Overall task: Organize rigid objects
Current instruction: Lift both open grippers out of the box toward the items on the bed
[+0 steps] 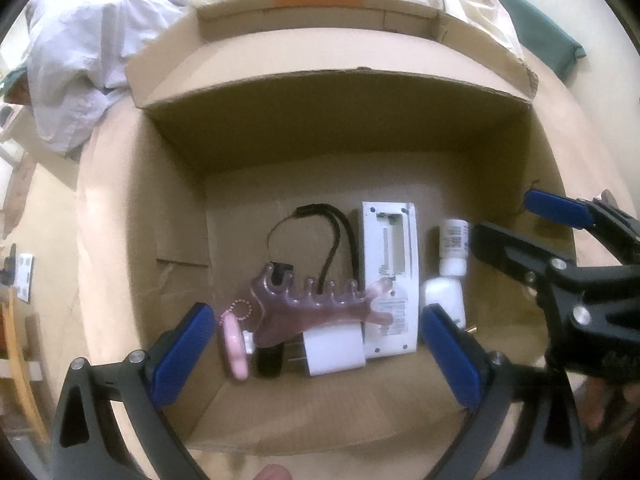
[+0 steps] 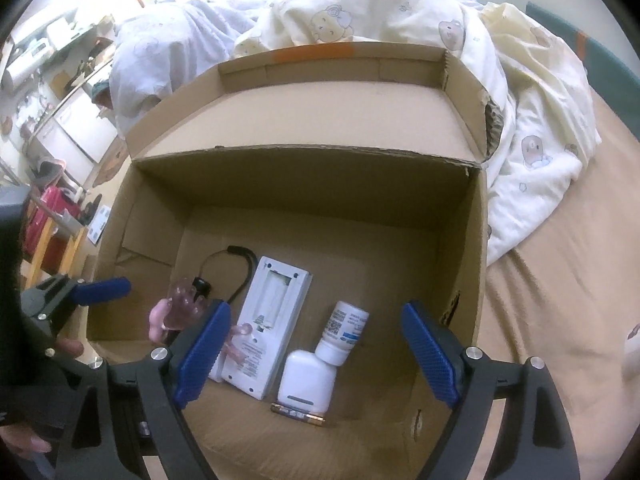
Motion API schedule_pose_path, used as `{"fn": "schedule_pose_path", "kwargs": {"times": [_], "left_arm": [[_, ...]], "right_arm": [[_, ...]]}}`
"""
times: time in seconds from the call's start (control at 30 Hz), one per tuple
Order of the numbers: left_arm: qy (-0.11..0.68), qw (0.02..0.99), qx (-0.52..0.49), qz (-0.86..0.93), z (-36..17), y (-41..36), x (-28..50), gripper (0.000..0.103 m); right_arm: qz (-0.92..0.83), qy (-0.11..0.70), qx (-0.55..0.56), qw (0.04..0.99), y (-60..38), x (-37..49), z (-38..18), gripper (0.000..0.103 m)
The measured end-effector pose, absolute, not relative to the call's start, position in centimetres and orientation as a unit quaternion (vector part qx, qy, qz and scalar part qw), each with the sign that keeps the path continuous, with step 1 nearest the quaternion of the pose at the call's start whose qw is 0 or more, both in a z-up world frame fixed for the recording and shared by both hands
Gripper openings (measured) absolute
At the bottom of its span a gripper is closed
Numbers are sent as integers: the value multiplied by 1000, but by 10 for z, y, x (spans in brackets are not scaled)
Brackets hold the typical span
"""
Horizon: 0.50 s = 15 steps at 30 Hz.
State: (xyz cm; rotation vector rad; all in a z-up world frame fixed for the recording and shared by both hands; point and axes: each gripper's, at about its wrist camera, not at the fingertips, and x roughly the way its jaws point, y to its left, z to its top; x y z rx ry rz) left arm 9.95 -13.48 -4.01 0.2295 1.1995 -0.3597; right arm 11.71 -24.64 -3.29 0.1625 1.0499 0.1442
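An open cardboard box (image 1: pixel 340 136) (image 2: pixel 304 200) holds the items. A translucent pink hair claw (image 1: pixel 320 304) lies over a white plug (image 1: pixel 332 352), beside a white remote (image 1: pixel 390 264) (image 2: pixel 268 320) lying back-up. Right of the remote lie a white labelled bottle (image 2: pixel 344 328) and a small white case (image 2: pixel 306 380), with a battery (image 2: pixel 298 416) in front. My left gripper (image 1: pixel 316 314) hangs open above the claw. My right gripper (image 2: pixel 316 310) hangs open above the bottle and case. Neither holds anything.
A black cable (image 1: pixel 332 224) loops behind the claw, and a pink charm (image 1: pixel 236 348) lies at its left. The box stands on a tan bed sheet (image 2: pixel 560 320) with a rumpled quilt (image 2: pixel 400 8) behind it. Furniture and clutter stand at the far left.
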Motion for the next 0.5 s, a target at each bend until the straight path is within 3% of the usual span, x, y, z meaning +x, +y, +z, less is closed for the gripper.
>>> {"fn": "schedule_pose_path", "kwargs": {"times": [0.5], "left_arm": [[525,833,79,-155,10,-107,76,102]], "right_arm": [[49,475,104,872,-261,93,-9,92]]}}
